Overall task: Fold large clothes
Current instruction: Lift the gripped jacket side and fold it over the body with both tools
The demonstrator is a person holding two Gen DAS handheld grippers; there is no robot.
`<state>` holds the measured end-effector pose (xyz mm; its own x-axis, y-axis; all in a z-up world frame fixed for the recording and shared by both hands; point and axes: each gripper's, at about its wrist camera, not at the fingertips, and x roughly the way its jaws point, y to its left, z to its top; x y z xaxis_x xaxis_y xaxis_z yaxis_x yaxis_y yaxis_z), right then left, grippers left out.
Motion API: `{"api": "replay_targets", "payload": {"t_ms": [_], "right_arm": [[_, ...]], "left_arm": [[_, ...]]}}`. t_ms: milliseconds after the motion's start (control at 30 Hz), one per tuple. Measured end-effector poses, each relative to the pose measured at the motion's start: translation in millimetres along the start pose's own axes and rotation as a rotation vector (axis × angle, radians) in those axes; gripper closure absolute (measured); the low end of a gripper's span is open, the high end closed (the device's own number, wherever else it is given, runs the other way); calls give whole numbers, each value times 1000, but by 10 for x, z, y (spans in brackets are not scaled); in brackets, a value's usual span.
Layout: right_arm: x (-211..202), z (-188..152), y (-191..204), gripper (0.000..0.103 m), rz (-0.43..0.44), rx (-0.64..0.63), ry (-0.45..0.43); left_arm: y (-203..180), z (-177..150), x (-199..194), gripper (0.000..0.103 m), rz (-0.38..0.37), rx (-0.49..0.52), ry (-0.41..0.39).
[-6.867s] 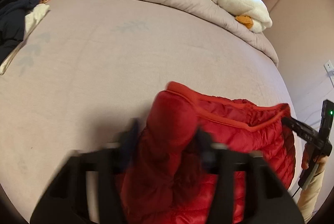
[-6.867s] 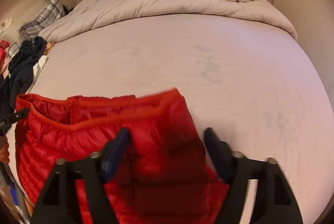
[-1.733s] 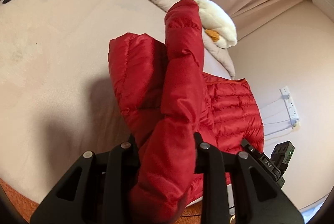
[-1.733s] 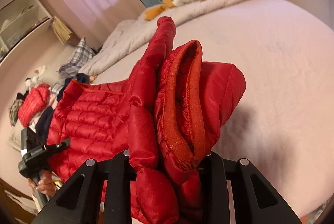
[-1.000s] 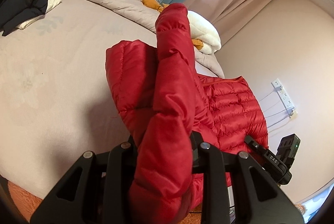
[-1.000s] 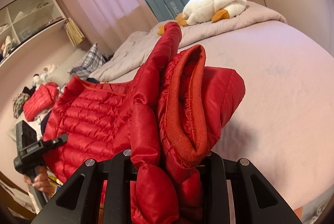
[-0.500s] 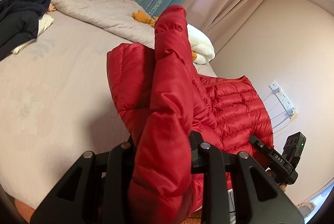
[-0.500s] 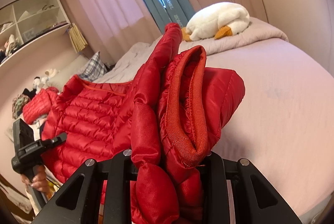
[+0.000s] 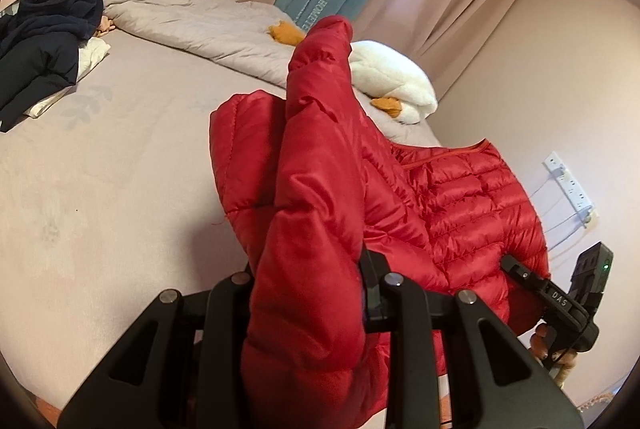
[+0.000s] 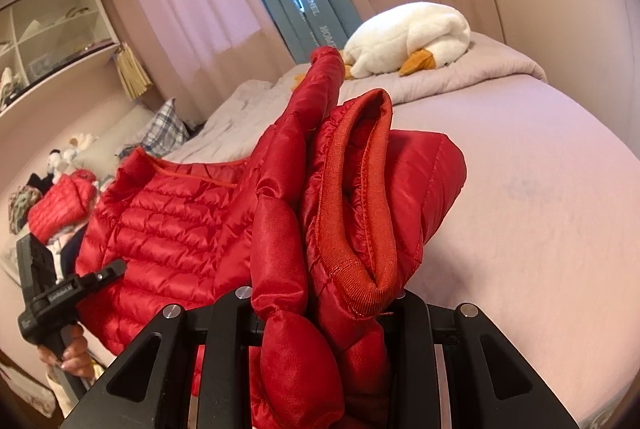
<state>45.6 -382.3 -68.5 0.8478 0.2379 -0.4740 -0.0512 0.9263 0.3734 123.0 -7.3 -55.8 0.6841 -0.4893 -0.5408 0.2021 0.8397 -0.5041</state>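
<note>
While each of the two grippers, left gripper (image 9: 308,293) and right gripper (image 10: 320,309), clamps one bunched part, one red puffer jacket (image 9: 460,213) hangs lifted above the bed (image 9: 100,169). It is quilted and shiny. Farther back lies one white goose toy (image 10: 412,37).

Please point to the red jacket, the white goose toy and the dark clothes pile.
red jacket (image 9: 472,205), left wrist view, quilted body panel.
white goose toy (image 10: 404,37), right wrist view, its white back.
dark clothes pile (image 9: 44,41), left wrist view, navy fabric.
</note>
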Motion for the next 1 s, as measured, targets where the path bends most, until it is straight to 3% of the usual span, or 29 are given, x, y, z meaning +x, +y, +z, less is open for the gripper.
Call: {"api": "replay_targets", "payload": {"t_ms": [500,633,733,833,1000], "right_arm": [[430,54,-76,73,-84,10,66],[620,43,-164,73,-90,33,110],[788,-15,-225,73,-120,36,151],[909,-118,-287,73,-171,51,197],[1002,-248,-420,69,-213,86,259]], "left_arm": [[-14,17,546,75,85,10,52],[116,-34,792,74,116,-4,96],[249,-142,1021,74,225,-17,149],[429,-284,1180,72,283,-52,210],[562,-370,1243,65,279,-98,244]]}}
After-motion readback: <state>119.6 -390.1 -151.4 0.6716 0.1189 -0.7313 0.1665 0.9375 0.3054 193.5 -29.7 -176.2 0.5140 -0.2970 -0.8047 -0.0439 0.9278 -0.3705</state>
